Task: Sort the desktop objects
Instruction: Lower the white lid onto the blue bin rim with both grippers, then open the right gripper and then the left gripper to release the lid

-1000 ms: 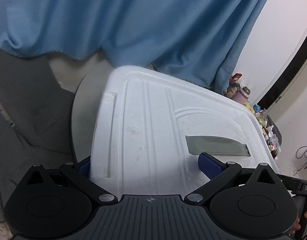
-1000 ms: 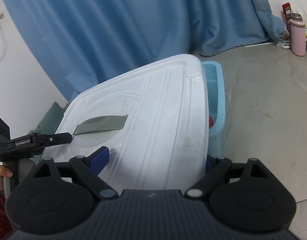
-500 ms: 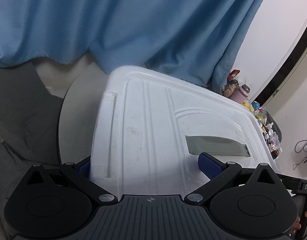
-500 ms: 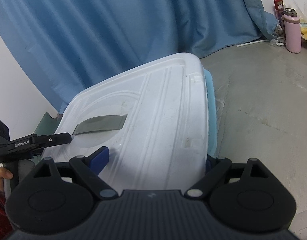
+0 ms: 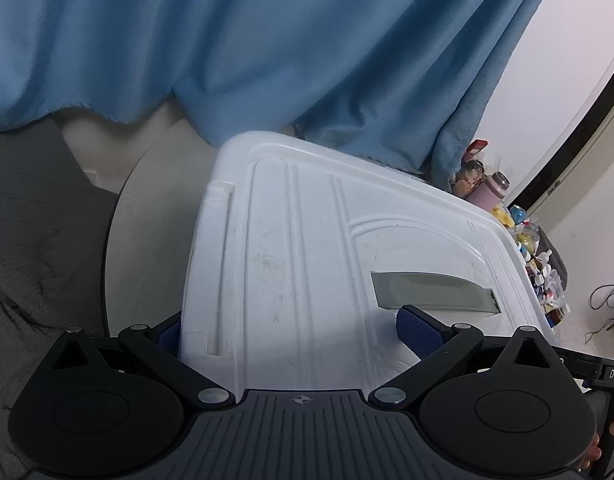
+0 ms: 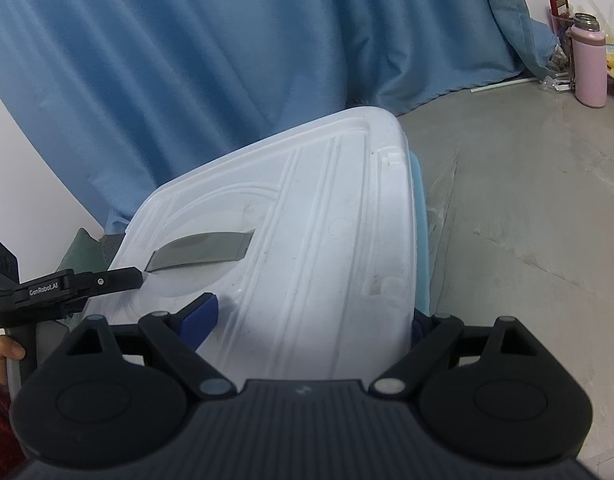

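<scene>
A large white plastic lid [image 5: 307,240] with a grey label [image 5: 431,290] fills both wrist views. My left gripper [image 5: 293,332] is shut on its near edge, one blue pad on top and the other tucked at the lid's left side. Over at the other end, my right gripper [image 6: 307,320] is shut on the same lid [image 6: 315,220], one pad on top and one past the right edge. Under the lid's right side a strip of the light blue box [image 6: 421,216] shows. The box's inside is hidden.
A blue curtain [image 6: 227,60] hangs close behind. A pink bottle [image 6: 589,68] and small clutter stand at the far right on the grey surface [image 6: 527,200]. A round grey tabletop edge [image 5: 147,240] lies left of the lid. A person's hand [image 6: 3,356] holds the left gripper's handle.
Both grippers have carried the lid sideways over the blue box. The box's open side and the red thing in it are now covered, and only a thin blue strip shows.
</scene>
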